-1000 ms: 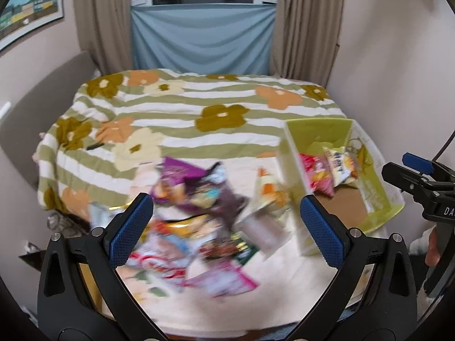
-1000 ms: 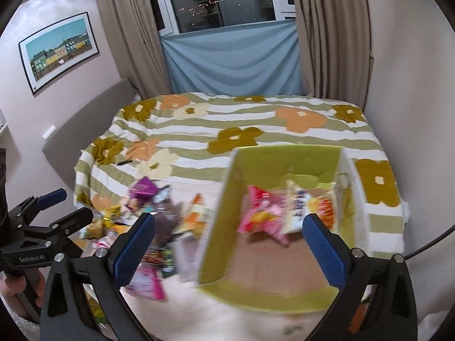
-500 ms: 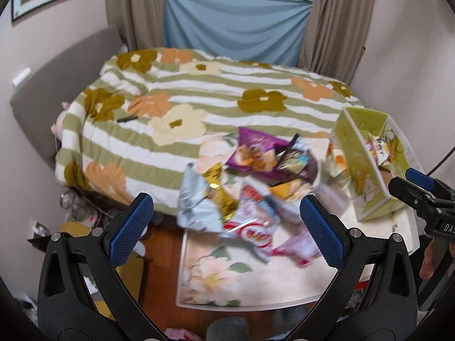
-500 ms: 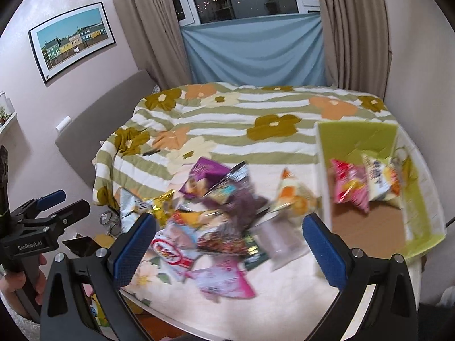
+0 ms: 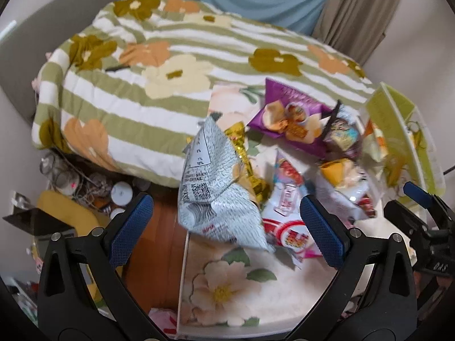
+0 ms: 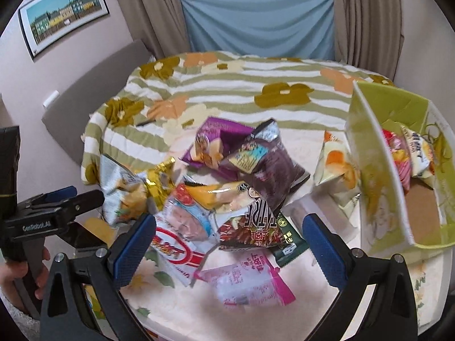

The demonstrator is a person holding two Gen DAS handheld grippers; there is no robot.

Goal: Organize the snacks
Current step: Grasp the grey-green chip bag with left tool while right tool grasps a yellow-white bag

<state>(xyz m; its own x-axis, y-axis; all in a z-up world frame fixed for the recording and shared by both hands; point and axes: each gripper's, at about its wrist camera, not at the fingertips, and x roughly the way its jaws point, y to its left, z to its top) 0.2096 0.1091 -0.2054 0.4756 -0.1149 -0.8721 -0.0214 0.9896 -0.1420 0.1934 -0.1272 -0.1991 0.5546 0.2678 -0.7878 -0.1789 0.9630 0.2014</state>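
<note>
A heap of snack bags lies on a small floral-topped table (image 6: 256,307) (image 5: 221,289). In it are a silver bag (image 5: 210,187) (image 6: 119,190), a purple bag (image 5: 287,116) (image 6: 216,139), a dark brown bag (image 6: 270,167), a red-and-white bag (image 6: 173,250) (image 5: 287,216) and a pink packet (image 6: 250,281). A green box (image 6: 381,193) (image 5: 398,130) at the right holds a few bags. My left gripper (image 5: 224,227) hangs open above the silver bag. My right gripper (image 6: 224,241) is open over the middle of the heap. Neither holds anything.
A bed with a green-striped flowered cover (image 6: 227,85) (image 5: 159,65) lies behind the table. Clutter and a yellow object (image 5: 71,218) sit on the floor at the left. A wall (image 6: 426,28) is close to the right of the box.
Both cameras have swung left and downward, from the green box toward the snack heap. The left gripper has come nearer to the silver bag. Both jaws stay open.
</note>
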